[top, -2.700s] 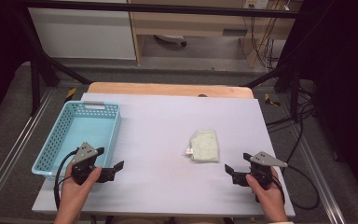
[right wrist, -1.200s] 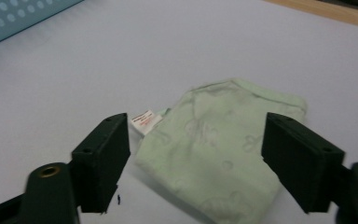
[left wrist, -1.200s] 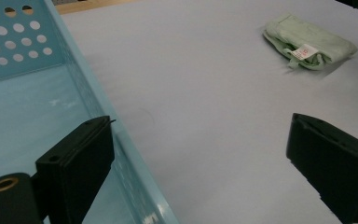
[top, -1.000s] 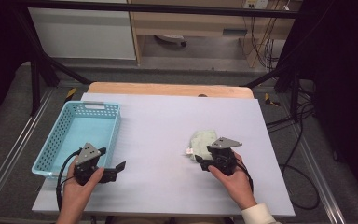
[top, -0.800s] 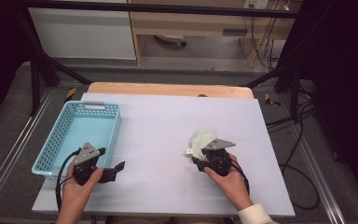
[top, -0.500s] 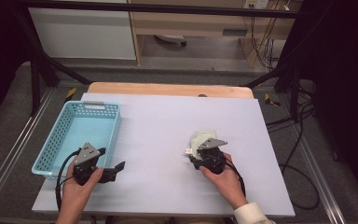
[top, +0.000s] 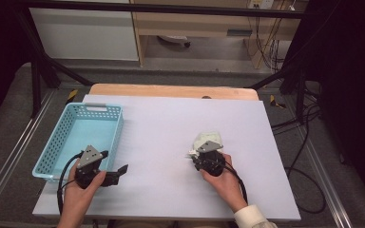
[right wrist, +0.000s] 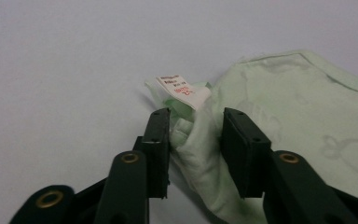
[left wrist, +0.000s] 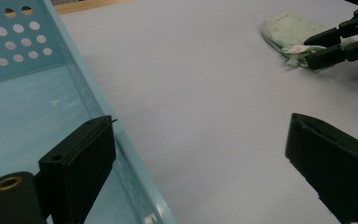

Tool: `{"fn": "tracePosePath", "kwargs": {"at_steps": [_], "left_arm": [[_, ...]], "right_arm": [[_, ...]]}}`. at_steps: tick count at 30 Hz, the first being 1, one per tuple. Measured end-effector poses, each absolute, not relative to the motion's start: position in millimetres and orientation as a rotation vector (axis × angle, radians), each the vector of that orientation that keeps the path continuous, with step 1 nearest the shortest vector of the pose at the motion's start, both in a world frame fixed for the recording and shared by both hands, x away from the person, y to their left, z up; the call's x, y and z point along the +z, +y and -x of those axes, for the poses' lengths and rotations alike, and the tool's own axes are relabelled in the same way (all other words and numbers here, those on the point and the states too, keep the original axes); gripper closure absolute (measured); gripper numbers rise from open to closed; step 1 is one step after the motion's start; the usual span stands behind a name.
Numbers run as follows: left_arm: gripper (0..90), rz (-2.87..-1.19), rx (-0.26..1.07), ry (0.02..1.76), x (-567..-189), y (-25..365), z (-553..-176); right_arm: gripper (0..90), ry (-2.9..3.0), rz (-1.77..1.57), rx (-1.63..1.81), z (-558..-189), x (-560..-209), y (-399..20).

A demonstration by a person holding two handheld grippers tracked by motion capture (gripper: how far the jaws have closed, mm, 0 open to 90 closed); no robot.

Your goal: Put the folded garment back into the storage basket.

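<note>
Pale green cloth [right wrist: 279, 121] lies right of centre on counter [top: 171, 123]. Right gripper [right wrist: 196, 140] jaws, just closing, bunch its tagged corner, apparently gripped; high view hides this. Left gripper [top: 116, 172] jaws wide, empty, beside blue basket [top: 57, 142].

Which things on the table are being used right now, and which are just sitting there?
In use:
- green cloth, bunched between the jaws of the right gripper, which have just been closing on it
- its white tag

Just sitting there:
- blue basket
- left gripper, open, holding nothing
- table
</note>
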State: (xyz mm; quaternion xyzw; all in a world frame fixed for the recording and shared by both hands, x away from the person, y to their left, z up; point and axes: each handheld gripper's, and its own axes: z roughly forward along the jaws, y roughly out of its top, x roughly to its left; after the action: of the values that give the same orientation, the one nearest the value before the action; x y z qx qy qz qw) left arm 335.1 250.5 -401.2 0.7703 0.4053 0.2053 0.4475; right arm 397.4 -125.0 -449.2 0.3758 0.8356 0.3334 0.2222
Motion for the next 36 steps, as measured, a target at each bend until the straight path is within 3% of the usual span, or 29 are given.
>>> {"fn": "tracePosePath", "kwargs": {"at_steps": [4, 9, 36], "left_arm": [[8.0, -1.905, 0.509, 1.005, -401, 251, -335], [8.1, -1.905, 0.509, 1.003, -401, 251, -335], [8.1, -1.909, 0.509, 1.004, -401, 250, -335]], "right_arm": [[70.2, 2.297, -1.033, 0.934, -396, -447, -126], [72.0, 2.294, -1.034, 0.929, -394, -446, -125], [72.0, 2.391, -1.014, 1.009, -365, -442, -101]]}}
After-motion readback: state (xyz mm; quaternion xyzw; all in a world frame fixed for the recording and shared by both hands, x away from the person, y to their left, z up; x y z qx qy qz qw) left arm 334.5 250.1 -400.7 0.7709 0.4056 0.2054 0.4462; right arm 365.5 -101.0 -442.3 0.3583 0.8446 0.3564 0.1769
